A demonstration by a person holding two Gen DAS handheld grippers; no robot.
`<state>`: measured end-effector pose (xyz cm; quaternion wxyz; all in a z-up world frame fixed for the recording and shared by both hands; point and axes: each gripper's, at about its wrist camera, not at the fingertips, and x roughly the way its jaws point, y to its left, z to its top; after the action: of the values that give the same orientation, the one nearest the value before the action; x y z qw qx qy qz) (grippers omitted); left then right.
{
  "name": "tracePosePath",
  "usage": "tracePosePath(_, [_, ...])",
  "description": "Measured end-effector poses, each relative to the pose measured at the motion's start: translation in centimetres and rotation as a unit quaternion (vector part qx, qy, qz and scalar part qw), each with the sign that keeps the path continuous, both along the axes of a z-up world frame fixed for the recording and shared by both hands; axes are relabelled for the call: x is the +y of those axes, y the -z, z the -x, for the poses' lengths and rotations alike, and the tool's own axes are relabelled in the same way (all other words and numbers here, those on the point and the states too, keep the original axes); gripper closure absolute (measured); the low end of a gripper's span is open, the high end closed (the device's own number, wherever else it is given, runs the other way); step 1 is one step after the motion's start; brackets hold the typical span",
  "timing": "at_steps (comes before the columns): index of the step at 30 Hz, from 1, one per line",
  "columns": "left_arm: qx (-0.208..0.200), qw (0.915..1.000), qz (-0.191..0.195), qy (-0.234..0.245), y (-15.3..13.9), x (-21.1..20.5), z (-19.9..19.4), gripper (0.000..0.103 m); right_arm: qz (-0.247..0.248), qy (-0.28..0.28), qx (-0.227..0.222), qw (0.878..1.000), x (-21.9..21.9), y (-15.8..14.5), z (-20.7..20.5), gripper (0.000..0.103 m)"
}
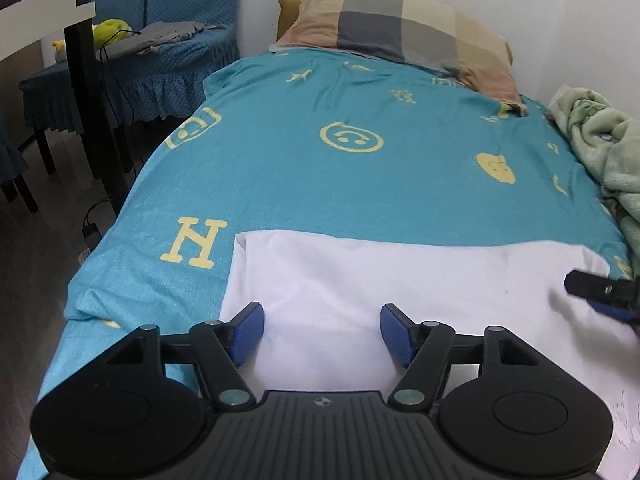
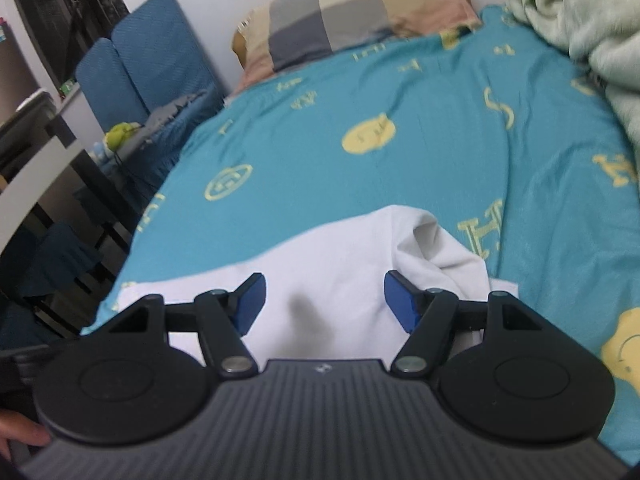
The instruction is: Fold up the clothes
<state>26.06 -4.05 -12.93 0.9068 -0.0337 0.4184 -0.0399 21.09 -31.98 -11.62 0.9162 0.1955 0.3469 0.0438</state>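
A white garment (image 1: 400, 280) lies flat across the near end of the bed, its far edge folded straight. In the right wrist view the same white garment (image 2: 340, 264) shows a rumpled sleeve at its right. My left gripper (image 1: 322, 334) hovers over the garment's left part, jaws wide apart, nothing between the blue pads (image 1: 248, 334). My right gripper (image 2: 324, 300) is open above the garment's right part, with bare cloth showing between its fingers. Its black and blue tip also shows as the right gripper (image 1: 600, 296) at the right edge of the left wrist view.
A teal bedsheet (image 1: 320, 160) with yellow prints covers the bed. A checked pillow (image 1: 400, 28) lies at the head, a green blanket (image 1: 608, 152) is bunched along the right side. Blue-covered chairs (image 1: 160, 60) and a dark table leg (image 1: 84, 80) stand left of the bed.
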Motion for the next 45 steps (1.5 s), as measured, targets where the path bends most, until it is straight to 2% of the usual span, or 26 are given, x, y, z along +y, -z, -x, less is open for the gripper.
tracePosePath(7, [0.001, 1.0, 0.008, -0.001, -1.3, 0.6, 1.1, 0.035, 0.014, 0.002, -0.003, 1.0, 0.7, -0.8, 1.0, 0.035])
tracePosePath(17, [-0.021, 0.9994, 0.026, 0.004, -5.1, 1.9, 7.6, 0.035, 0.011, -0.003, -0.024, 1.0, 2.0, -4.4, 5.7, 0.035])
tracePosePath(21, [-0.017, 0.9997, 0.019, 0.005, -4.4, 2.0, 8.7, 0.035, 0.028, -0.018, -0.011, 0.999, 3.1, -4.1, 6.5, 0.035])
tracePosePath(29, [0.003, 1.0, 0.009, 0.0, -2.0, 2.4, 8.6, 0.032, 0.025, -0.019, 0.028, 0.999, 2.8, -1.5, 5.7, 0.035])
tracePosePath(34, [0.003, 0.9999, 0.016, -0.006, -2.2, 2.6, 8.9, 0.033, 0.039, -0.027, 0.038, 0.998, 3.3, -0.7, 5.6, 0.036])
tracePosePath(37, [0.006, 0.999, 0.041, -0.015, -2.9, 3.1, 9.9, 0.033, 0.027, -0.016, 0.037, 0.999, 3.0, -1.6, 6.2, 0.036])
tracePosePath(40, [0.013, 0.9954, 0.09, -0.028, -4.0, 4.1, 11.4, 0.033, 0.016, 0.002, 0.033, 0.999, 2.4, -3.0, 7.3, 0.036])
tracePosePath(43, [0.021, 0.9873, 0.148, -0.053, -4.9, 5.5, 13.2, 0.032, -0.001, 0.023, 0.03, 0.999, 1.7, -4.5, 8.9, 0.035])
tracePosePath(45, [0.03, 0.9773, 0.196, -0.075, -5.1, 6.7, 14.4, 0.03, -0.021, 0.039, 0.026, 0.999, 1.1, -5.6, 10.1, 0.035])
